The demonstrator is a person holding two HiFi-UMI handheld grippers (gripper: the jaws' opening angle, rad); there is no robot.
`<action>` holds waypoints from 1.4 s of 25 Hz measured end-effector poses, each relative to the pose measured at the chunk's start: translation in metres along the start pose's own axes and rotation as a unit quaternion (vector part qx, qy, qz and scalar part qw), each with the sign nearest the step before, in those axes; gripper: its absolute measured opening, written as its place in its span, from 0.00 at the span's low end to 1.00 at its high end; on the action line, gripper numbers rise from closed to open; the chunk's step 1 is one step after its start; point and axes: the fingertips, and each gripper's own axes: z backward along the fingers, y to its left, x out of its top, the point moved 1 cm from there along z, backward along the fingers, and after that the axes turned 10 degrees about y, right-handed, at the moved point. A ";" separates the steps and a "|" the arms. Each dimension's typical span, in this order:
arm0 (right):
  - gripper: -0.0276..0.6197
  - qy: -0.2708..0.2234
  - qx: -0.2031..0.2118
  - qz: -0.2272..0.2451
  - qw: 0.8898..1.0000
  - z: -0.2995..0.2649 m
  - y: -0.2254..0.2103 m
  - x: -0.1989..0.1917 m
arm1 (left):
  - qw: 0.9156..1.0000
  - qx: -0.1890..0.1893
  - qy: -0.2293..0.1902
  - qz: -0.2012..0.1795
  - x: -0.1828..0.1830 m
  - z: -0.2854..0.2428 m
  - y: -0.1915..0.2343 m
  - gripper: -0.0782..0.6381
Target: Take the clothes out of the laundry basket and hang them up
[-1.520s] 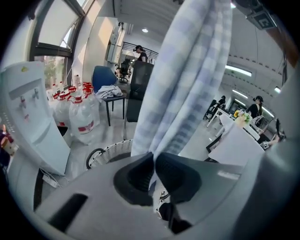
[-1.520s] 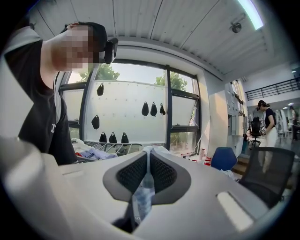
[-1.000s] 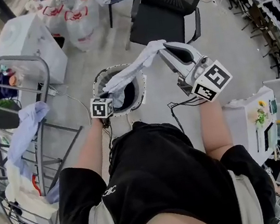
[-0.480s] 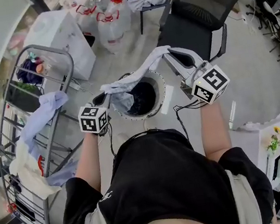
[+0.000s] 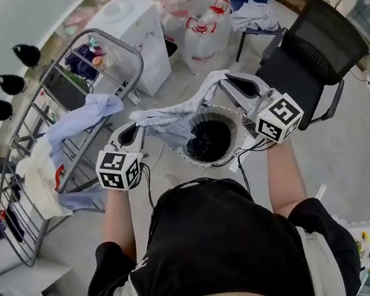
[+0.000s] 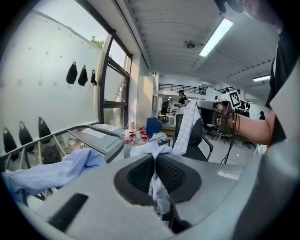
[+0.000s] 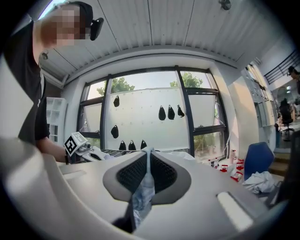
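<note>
Grippers: two. Your left gripper (image 5: 135,122) and right gripper (image 5: 227,78) are each clamped on a pinch of cloth.
Garment: one pale garment (image 5: 181,113), stretched between both claws with an end in each.
Basket: one laundry basket (image 5: 187,152), below the span between your claws, with dark clothes (image 5: 210,138) inside.
Rack: one drying rack (image 5: 94,33) beyond your left claw, carrying two draped pieces — a blue garment (image 5: 86,117) and a cream garment (image 5: 36,178).
</note>
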 end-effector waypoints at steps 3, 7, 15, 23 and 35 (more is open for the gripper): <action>0.10 0.000 0.040 0.005 0.999 -0.025 0.012 0.006 | 0.999 0.041 -0.023 0.018 0.005 0.035 0.012 0.14; 0.10 -0.002 0.099 0.019 0.995 -0.061 0.040 0.017 | 0.994 0.101 -0.040 0.036 -0.002 0.083 0.029 0.14; 0.10 0.003 0.225 0.049 0.973 -0.126 0.122 0.026 | 0.971 0.216 -0.059 0.086 -0.042 0.180 0.045 0.14; 0.10 0.012 0.327 0.071 0.942 -0.170 0.185 0.026 | 0.937 0.314 -0.073 0.137 -0.078 0.250 0.050 0.14; 0.10 0.043 0.477 0.135 0.867 -0.219 0.334 0.010 | 0.855 0.455 -0.090 0.231 -0.170 0.370 0.052 0.14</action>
